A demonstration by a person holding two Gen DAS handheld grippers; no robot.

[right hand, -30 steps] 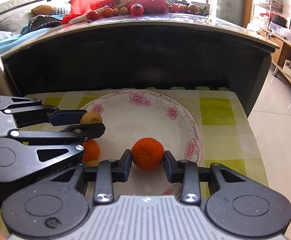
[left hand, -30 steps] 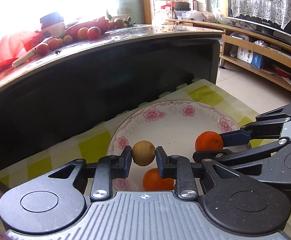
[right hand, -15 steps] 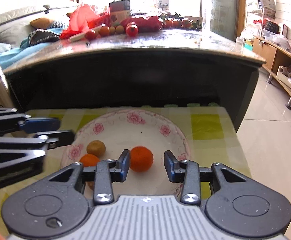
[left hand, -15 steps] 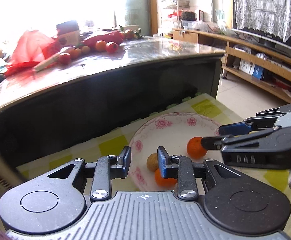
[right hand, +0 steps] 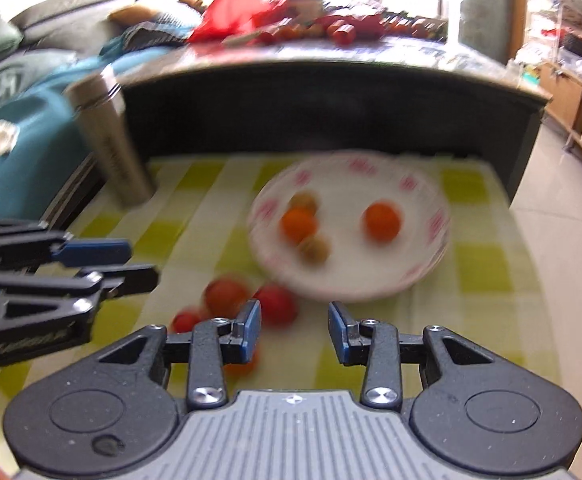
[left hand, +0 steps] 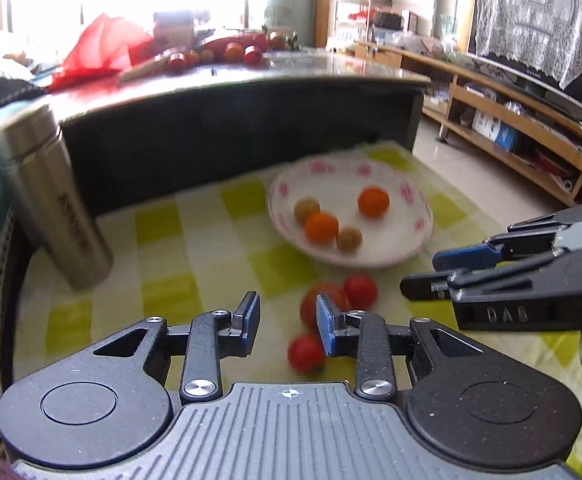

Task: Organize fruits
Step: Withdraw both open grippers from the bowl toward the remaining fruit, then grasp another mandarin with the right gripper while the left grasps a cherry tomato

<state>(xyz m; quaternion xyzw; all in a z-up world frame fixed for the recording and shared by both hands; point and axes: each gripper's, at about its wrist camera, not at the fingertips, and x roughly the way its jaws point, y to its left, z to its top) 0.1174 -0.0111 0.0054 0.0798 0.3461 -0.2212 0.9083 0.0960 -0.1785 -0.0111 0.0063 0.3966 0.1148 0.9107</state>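
A white floral plate sits on the yellow checked cloth. It holds two oranges and two small brown fruits. Three red tomatoes lie on the cloth in front of the plate. My left gripper is open and empty, above the cloth left of the tomatoes. My right gripper is open and empty too, hovering before the plate's near rim. In each view the other gripper shows at the side.
A steel flask stands at the cloth's far left. Behind the cloth rises a dark table with more fruit and a red bag on top. Tiled floor and a low wooden shelf lie to the right.
Both grippers let go of their fruit, the brown one and the orange, into the plate, opened, and pulled back and up. The tomatoes and flask have come into view.
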